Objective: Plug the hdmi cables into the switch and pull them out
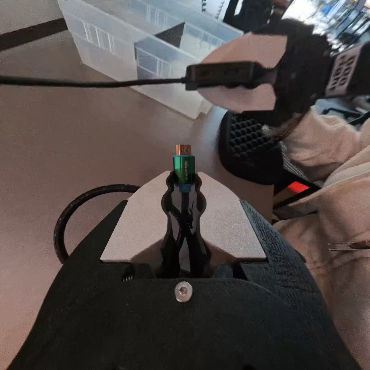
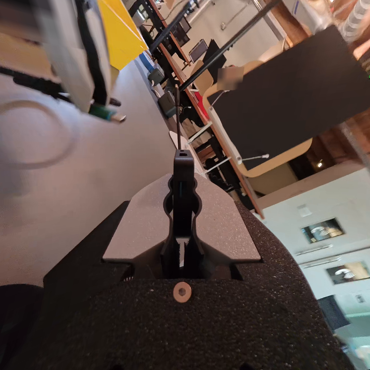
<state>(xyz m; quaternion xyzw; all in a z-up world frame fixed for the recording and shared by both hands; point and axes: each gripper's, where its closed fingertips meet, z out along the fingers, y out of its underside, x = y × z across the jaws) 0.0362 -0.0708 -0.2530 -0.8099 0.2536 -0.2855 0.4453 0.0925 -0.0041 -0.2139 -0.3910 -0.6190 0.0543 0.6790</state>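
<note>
Now we pinch the green hdmi plug [image 1: 183, 168] in our left gripper [image 1: 183, 176] and the switch [image 1: 222, 75] in our right gripper [image 2: 182, 180], apart, so its gold tip faces the ports.

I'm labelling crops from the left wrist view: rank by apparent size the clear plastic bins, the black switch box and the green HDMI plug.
1. Clear plastic bins, easily largest.
2. Black switch box.
3. Green HDMI plug with copper tip.
The box and plug sit at different depths, so their order is unsure.
</note>
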